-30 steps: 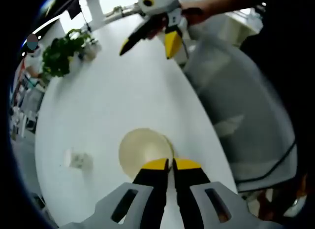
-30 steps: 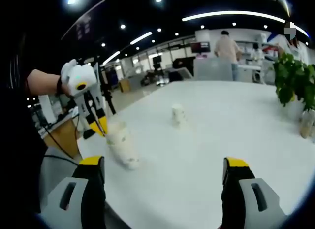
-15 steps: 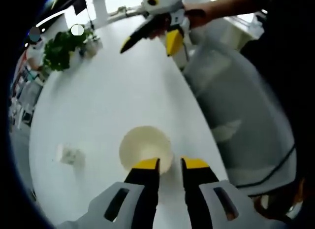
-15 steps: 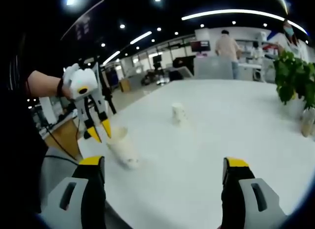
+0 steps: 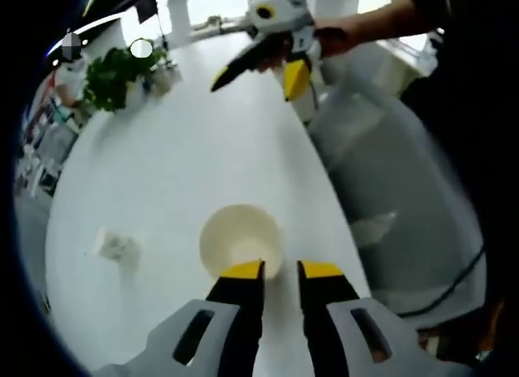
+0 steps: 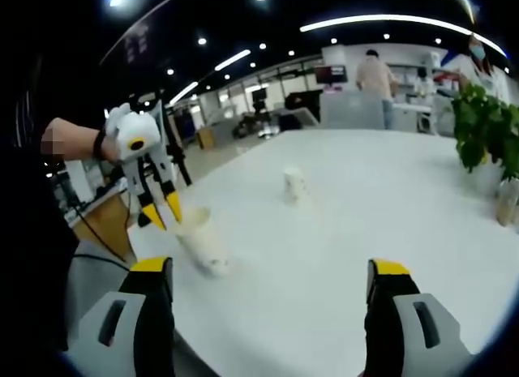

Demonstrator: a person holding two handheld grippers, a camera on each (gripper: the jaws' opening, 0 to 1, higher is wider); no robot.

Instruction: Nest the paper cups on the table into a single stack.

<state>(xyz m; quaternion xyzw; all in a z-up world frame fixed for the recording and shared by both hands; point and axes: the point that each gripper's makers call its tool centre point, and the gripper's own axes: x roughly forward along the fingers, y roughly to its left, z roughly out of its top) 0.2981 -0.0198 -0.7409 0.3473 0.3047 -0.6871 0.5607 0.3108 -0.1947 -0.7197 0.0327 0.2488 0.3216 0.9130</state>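
Bright office lights are glaring over a wide white table (image 6: 389,207), with a leafy plant (image 6: 486,134) sitting far off ahead and to the right of the right gripper (image 6: 268,284), whose jaws are standing wide apart with nothing between them. Just ahead of the left gripper (image 5: 280,269), the near paper cup (image 5: 241,241) is sitting close to the table's edge, its open mouth facing up at that camera; in the right gripper view the same cup looks to be leaning over. The left gripper's jaws are parted only a little, hovering just over the cup's near rim, gripping nothing. Further out, beyond the near cup and well apart from it, the second paper cup (image 6: 293,185) is standing near the middle of the table. These cups look feather-light, thin-walled and easy to crush or knock over, so the sensible hold is a soft pinch across the rim, one jaw inside and one outside, where the rolled lip is giving some stiffness.
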